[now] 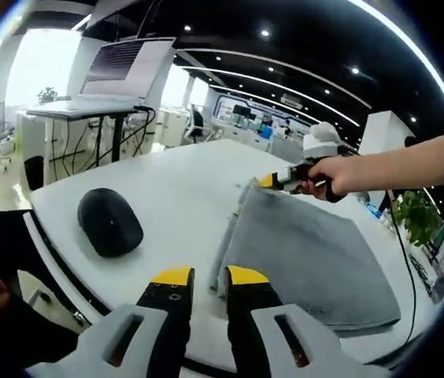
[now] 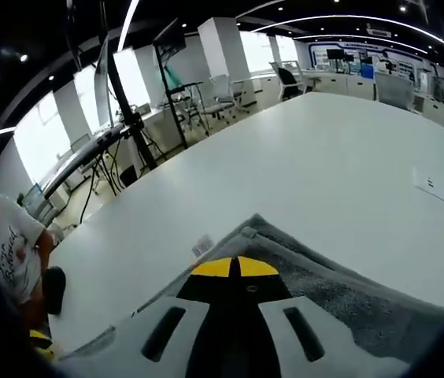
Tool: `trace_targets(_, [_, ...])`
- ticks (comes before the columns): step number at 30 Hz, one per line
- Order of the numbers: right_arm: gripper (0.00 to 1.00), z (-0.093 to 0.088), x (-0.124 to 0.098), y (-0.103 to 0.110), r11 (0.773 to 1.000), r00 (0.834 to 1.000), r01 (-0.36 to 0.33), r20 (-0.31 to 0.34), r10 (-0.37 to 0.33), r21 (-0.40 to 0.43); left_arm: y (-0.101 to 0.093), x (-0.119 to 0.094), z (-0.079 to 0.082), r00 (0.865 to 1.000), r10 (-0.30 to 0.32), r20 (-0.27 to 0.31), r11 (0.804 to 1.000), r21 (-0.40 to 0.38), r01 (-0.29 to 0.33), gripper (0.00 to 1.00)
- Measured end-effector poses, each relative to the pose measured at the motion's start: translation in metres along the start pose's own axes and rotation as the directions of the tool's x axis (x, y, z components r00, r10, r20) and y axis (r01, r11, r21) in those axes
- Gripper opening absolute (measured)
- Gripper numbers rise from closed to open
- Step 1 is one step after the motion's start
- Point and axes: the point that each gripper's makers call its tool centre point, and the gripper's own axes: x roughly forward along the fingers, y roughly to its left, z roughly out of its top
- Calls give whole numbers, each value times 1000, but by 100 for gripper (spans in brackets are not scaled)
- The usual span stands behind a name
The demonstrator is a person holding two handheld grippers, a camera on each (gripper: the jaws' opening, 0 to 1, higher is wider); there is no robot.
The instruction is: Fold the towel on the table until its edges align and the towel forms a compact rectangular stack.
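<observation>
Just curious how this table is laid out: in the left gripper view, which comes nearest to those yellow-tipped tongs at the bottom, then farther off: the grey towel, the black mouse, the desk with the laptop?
1. Grey towel, by the tips, right.
2. Black mouse, left.
3. Desk with the laptop, far left, off the table.

Each claw (image 1: 209, 277) has pale grey slotted jaws, black inner faces and yellow tips; right claw (image 2: 235, 268) alike.
</observation>
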Motion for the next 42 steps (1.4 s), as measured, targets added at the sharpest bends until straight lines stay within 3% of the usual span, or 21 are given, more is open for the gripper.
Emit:
trace_targets(3, [0, -1, -4, 1, 1000, 1000, -11, -9, 11, -5, -3, 1, 3, 1000, -11, 0, 1000, 18, 11, 22])
trace_targets(5, [11, 0, -4, -4, 999, 1000, 14, -10, -14, -29, -8, 2, 5, 999, -33, -3, 999, 33, 33, 26])
trace_targets(8, [24, 2, -6, -3, 994, 1000, -5, -11, 4, -113, -12, 3, 6, 999, -42, -9, 996, 78, 43, 31])
trace_targets(14, [26, 0, -15, -4, 989, 1000, -22, -24, 19, -146, -24, 6, 7, 998, -64, -23, 991, 112, 67, 38])
trace_targets(16, [28, -5, -13, -4, 978, 998, -48, -50, 39, -205, -25, 6, 7, 998, -60, -26, 989, 135, 63, 41])
trace_targets(18, [30, -6, -10, -7, 977, 998, -55, -55, 45, -207, -25, 5, 9, 998, -60, -22, 988, 140, 62, 45])
trace_targets(20, [33, -9, -22, -4, 978, 997, -60, -59, 49, -200, -23, 5, 11, 998, -60, -15, 988, 145, 62, 49])
trace_targets(25, [37, -11, -21, -13, 979, 996, -65, -64, 54, -191, -28, 3, 10, 997, -62, -41, 979, 194, 68, 74])
trace_targets(34, [37, -10, -38, -23, 980, 996, -63, -68, 51, -189, -41, -1, 15, 995, -91, -36, 975, 199, 97, 74])
trace_targets(42, [37, -9, -55, -36, 985, 997, -50, -63, 40, -167, -70, -1, 17, 986, -153, -64, 961, 224, 163, 71])
